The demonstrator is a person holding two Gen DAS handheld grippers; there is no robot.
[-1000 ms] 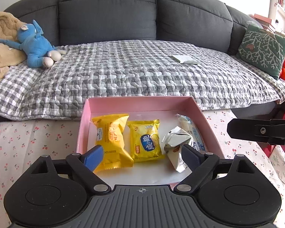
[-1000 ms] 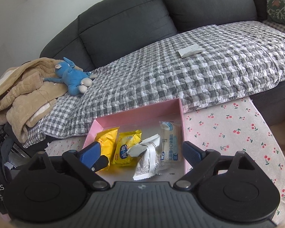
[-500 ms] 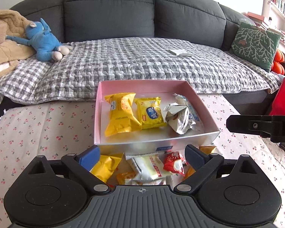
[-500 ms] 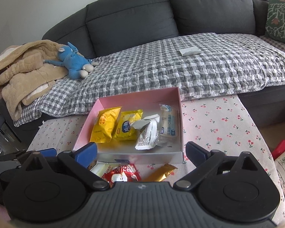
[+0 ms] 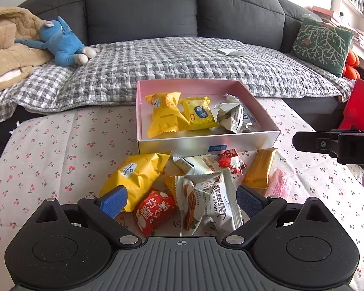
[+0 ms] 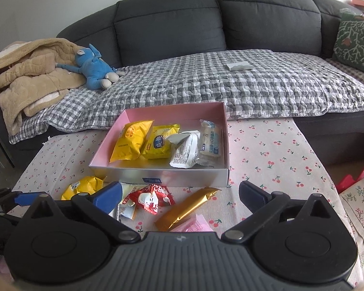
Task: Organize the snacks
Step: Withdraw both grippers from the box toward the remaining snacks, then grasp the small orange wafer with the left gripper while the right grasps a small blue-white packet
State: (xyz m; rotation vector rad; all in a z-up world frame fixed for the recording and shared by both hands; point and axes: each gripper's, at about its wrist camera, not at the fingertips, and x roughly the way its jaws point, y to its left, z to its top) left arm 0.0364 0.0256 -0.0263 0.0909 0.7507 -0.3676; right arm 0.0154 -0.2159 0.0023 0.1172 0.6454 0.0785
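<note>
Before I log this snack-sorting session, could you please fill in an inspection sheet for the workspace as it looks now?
Surface: table under a cherry-print cloth.
Job's things: pink box holding four packets; loose snack pile in front of it, including a gold bar, a red packet and a big yellow bag.
Clutter: nothing seen on the table beyond the snacks.
Grippers: left gripper open above the pile, holding nothing; right gripper with jaws opening, nothing gripped.
Cables: nothing seen.
Surroundings: grey sofa with checked quilt, blue plush toy, tan blanket, green cushion.
</note>
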